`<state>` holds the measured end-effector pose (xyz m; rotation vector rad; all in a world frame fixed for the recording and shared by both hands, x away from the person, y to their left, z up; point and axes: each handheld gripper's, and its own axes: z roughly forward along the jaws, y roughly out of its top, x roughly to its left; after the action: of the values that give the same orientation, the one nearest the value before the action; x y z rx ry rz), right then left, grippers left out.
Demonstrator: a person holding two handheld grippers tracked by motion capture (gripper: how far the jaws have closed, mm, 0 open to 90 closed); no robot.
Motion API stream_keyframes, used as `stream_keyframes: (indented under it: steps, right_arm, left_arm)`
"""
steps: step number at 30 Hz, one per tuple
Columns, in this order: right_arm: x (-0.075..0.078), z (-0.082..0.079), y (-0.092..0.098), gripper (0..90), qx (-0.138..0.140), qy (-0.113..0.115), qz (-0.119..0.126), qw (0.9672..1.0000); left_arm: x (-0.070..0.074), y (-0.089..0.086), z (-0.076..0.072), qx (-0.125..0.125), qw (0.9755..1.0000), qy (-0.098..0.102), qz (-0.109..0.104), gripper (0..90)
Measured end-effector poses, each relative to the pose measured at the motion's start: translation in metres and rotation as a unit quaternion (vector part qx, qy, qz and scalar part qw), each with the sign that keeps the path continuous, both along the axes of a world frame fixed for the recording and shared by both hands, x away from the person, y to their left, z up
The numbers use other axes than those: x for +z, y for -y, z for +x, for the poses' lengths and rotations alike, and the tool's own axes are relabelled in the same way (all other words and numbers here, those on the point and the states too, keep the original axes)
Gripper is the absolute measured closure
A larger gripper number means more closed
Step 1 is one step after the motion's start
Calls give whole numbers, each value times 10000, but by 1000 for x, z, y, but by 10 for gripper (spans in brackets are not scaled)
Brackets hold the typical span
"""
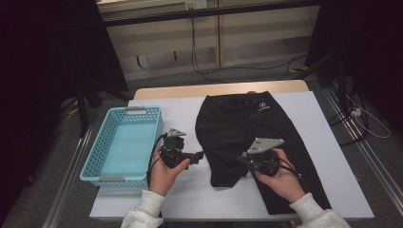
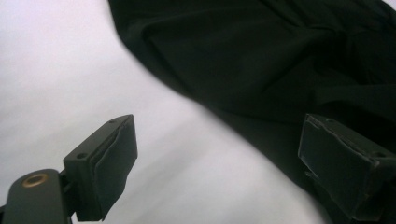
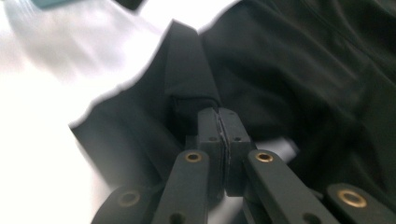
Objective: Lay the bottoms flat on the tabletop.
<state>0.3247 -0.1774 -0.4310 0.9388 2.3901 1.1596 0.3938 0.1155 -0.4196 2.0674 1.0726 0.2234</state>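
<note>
Item: black shorts [image 1: 247,128], lying flat on my white table [image 1: 313,123], right of the blue basket [image 1: 102,142]. My right gripper [image 3: 218,119] is clenched on a fold at their hem. My left gripper [image 2: 217,163] gapes beside them, holding nothing.

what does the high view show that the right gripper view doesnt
High view alone: the light blue basket at the table's left, the person's hands and white sleeves, the left gripper aimed at the garment's left edge, and the floor and cables behind the table.

Right gripper view alone: the right gripper up close, its jaws shut on a raised fold of the black garment.

Both: the black garment lying on the white table, with the right gripper on its lower left part.
</note>
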Motion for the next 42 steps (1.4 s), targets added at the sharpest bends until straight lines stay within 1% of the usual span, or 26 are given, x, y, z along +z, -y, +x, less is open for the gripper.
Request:
stream_keyframes:
  steps: [3,4,6,7,9,11,12,13,14,15,18,19,21,23,24,25,26,27,28,29,31,35,37,39,42]
  right_arm:
    - [-10,-4,16,875,-125,-186,-136,9997]
    - [-13,-5,20,857,-147,-233,-169,9995]
    - [-14,-6,22,793,-188,-211,-147,9995]
    - [-13,-6,21,771,-138,-189,-129,9996]
    - [-10,-7,16,692,-96,-77,-115,9999]
    - [-7,-7,10,608,-51,-20,-56,10000]
    - [-6,-6,7,566,-69,13,-26,10000]
    - [-5,-4,4,549,-46,35,-25,10000]
    - [-4,-2,0,523,-22,60,-15,10000]
    - [-4,0,-3,488,-7,97,-16,10000]
    - [-1,9,-14,461,11,133,89,9999]
    - [-1,10,-16,449,9,152,91,9998]
    - [0,14,-24,442,32,184,-17,9998]
    - [-3,17,-28,478,41,163,-102,9998]
    - [-5,19,-28,486,28,102,-158,9998]
    - [-7,20,-28,530,20,48,-170,9998]
    - [-9,20,-27,604,43,16,-191,9998]
    - [-10,21,-25,639,51,18,-210,9998]
    - [-12,21,-23,697,27,25,-207,9998]
    - [-12,21,-21,785,26,-2,-189,9998]
    - [-13,21,-17,872,40,-38,-189,9998]
    - [-10,20,-9,885,3,-69,-105,9999]
    - [-7,18,-2,886,-69,-24,-66,10000]
    - [-4,15,10,886,-175,19,19,9998]
    - [-1,13,32,884,-449,86,106,9989]
  left_arm:
    - [-1,4,2,-31,10000,-31,-2,117]
    - [-1,5,2,-60,10000,-43,6,117]
    - [0,7,3,-67,10000,-14,-31,117]
    - [1,8,3,-73,10000,-10,-45,117]
    - [1,9,3,-68,10000,1,-50,117]
    - [0,8,3,-98,9999,-23,-12,117]
    - [-1,9,2,-24,10000,25,1,117]
    - [-1,8,2,-62,10000,-15,-29,117]
    - [-1,7,2,-86,10000,-24,13,117]
    - [-1,6,2,-70,10000,-21,9,117]
    - [-2,4,1,-45,10000,-33,20,116]
    - [-2,3,0,-29,10000,-15,28,117]
    - [-2,2,0,-35,10000,-19,52,117]
    - [-3,1,-1,-21,10000,-51,61,117]
    - [-4,1,-1,0,10000,-41,53,117]
    - [-4,1,-1,18,10000,-26,45,117]
    - [-4,1,-1,18,10000,-17,48,117]
    - [-3,0,-1,1,10000,-31,51,117]
    - [-2,0,-1,-16,10000,-56,56,117]
    - [-2,0,-1,-20,10000,-50,56,117]
    - [-3,1,0,-5,10000,-37,53,117]
    - [-5,4,1,-25,10000,-52,21,118]
    - [-4,4,2,-72,9999,-61,40,119]
    - [-3,4,3,-50,10000,-33,18,119]
    - [-3,6,4,-56,10000,-43,-16,118]
